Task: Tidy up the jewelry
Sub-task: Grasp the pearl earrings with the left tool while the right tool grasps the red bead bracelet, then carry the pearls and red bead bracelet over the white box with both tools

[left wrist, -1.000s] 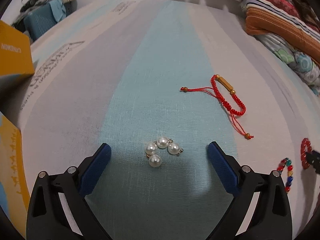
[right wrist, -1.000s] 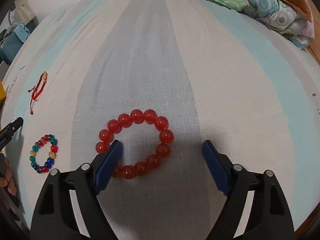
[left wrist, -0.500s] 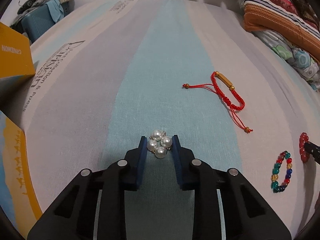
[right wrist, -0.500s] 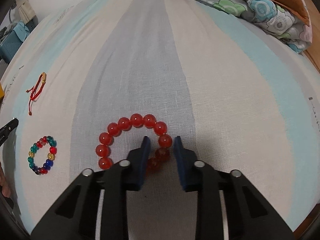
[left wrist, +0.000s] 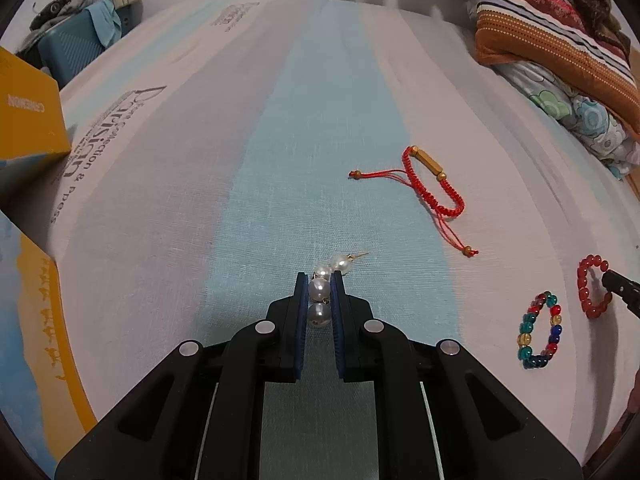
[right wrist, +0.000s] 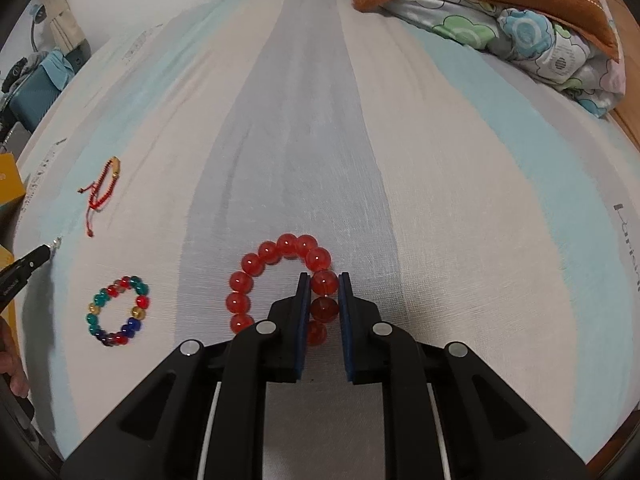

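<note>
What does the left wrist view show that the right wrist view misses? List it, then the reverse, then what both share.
Only left wrist: the left gripper shut on the pearl earrings, its fingers having just closed.

Only right wrist: the right gripper clamping the red bead bracelet, also just closed.

Both: the red cord bracelet, the multicolored bead bracelet, the striped bedsheet.

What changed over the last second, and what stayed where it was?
Both jaws have just closed: left hand-held gripper on the pearl earrings, right hand-held gripper on the red bead bracelet. The pearls got pulled into a line. The red cord bracelet and multicolored bead bracelet stayed put.
</note>
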`<act>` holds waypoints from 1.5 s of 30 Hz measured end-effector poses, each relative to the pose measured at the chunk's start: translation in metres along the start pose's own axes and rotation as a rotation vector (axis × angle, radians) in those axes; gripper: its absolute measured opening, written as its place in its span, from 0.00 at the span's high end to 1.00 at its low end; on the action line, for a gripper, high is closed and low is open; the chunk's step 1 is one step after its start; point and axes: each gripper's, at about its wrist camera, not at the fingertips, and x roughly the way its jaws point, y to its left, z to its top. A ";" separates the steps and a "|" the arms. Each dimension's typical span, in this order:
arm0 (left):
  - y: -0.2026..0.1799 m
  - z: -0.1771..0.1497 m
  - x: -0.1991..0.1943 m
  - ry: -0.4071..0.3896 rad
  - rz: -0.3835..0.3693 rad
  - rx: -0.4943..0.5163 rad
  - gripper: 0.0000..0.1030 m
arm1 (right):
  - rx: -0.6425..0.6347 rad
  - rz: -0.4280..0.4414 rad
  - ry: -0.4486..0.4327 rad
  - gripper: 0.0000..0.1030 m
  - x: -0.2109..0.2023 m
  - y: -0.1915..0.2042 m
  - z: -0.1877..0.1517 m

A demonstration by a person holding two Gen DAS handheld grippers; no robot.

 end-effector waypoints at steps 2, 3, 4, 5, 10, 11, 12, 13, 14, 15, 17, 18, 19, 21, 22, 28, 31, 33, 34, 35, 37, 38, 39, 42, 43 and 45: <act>-0.002 0.001 -0.005 -0.003 -0.003 0.003 0.90 | 0.000 0.003 -0.006 0.87 -0.003 0.001 0.001; -0.002 0.001 -0.008 -0.006 -0.004 0.004 0.90 | 0.002 0.007 -0.009 0.87 -0.006 0.002 0.001; -0.002 0.002 -0.010 -0.007 -0.005 0.004 0.90 | 0.004 0.012 -0.011 0.87 -0.008 0.003 0.001; -0.002 0.002 -0.012 -0.008 -0.006 0.003 0.90 | 0.004 0.015 -0.014 0.87 -0.011 0.004 0.001; -0.003 0.003 -0.022 -0.006 -0.019 -0.013 0.90 | 0.008 0.033 -0.030 0.87 -0.021 0.005 0.005; -0.004 0.003 -0.023 -0.006 -0.022 -0.013 0.90 | 0.006 0.034 -0.033 0.87 -0.023 0.007 0.005; -0.006 0.003 -0.026 -0.005 -0.021 -0.009 0.90 | 0.004 0.036 -0.037 0.87 -0.026 0.008 0.005; -0.007 0.003 -0.028 -0.006 -0.021 -0.006 0.90 | 0.002 0.039 -0.040 0.87 -0.029 0.010 0.006; -0.008 0.003 -0.030 -0.006 -0.019 -0.004 0.90 | 0.001 0.041 -0.042 0.87 -0.031 0.011 0.006; -0.007 0.003 -0.031 -0.005 -0.017 -0.006 0.90 | 0.000 0.043 -0.045 0.87 -0.033 0.012 0.006; -0.007 0.004 -0.033 0.007 -0.021 -0.022 0.90 | 0.002 0.050 -0.047 0.87 -0.037 0.014 0.006; -0.008 0.004 -0.035 0.008 -0.023 -0.024 0.90 | 0.002 0.052 -0.049 0.87 -0.039 0.016 0.006; -0.009 0.004 -0.037 0.009 -0.021 -0.022 0.90 | 0.001 0.053 -0.052 0.87 -0.041 0.017 0.006; -0.010 0.003 -0.040 0.012 -0.021 -0.020 0.90 | 0.000 0.056 -0.057 0.87 -0.045 0.020 0.005; -0.011 0.003 -0.042 0.014 -0.020 -0.020 0.90 | -0.002 0.056 -0.059 0.87 -0.047 0.021 0.005; -0.010 0.003 -0.052 0.028 -0.009 -0.023 0.90 | -0.004 0.061 -0.070 0.87 -0.057 0.024 0.005; -0.008 0.001 -0.056 0.035 -0.005 -0.022 0.90 | -0.009 0.064 -0.079 0.87 -0.064 0.026 0.006; -0.008 0.000 -0.060 0.038 -0.003 -0.023 0.90 | -0.011 0.066 -0.086 0.87 -0.069 0.027 0.006; -0.008 -0.001 -0.063 0.039 -0.007 -0.024 0.90 | -0.011 0.068 -0.088 0.87 -0.071 0.028 0.006; -0.007 -0.001 -0.065 0.040 -0.007 -0.023 0.90 | -0.012 0.069 -0.091 0.87 -0.073 0.029 0.005; -0.008 -0.002 -0.070 0.040 -0.005 -0.019 0.90 | -0.014 0.070 -0.097 0.87 -0.079 0.031 0.005; -0.007 -0.002 -0.072 0.040 -0.002 -0.019 0.90 | -0.013 0.071 -0.101 0.87 -0.082 0.031 0.005; -0.007 -0.002 -0.073 0.042 0.001 -0.019 0.90 | -0.014 0.072 -0.103 0.87 -0.085 0.032 0.004; -0.005 -0.003 -0.079 0.049 -0.007 -0.028 0.90 | -0.016 0.074 -0.109 0.87 -0.093 0.034 0.004; -0.004 -0.003 -0.082 0.049 -0.006 -0.030 0.90 | -0.016 0.076 -0.110 0.87 -0.096 0.034 0.003; -0.003 -0.004 -0.088 0.049 -0.009 -0.030 0.90 | -0.019 0.076 -0.113 0.87 -0.101 0.036 0.003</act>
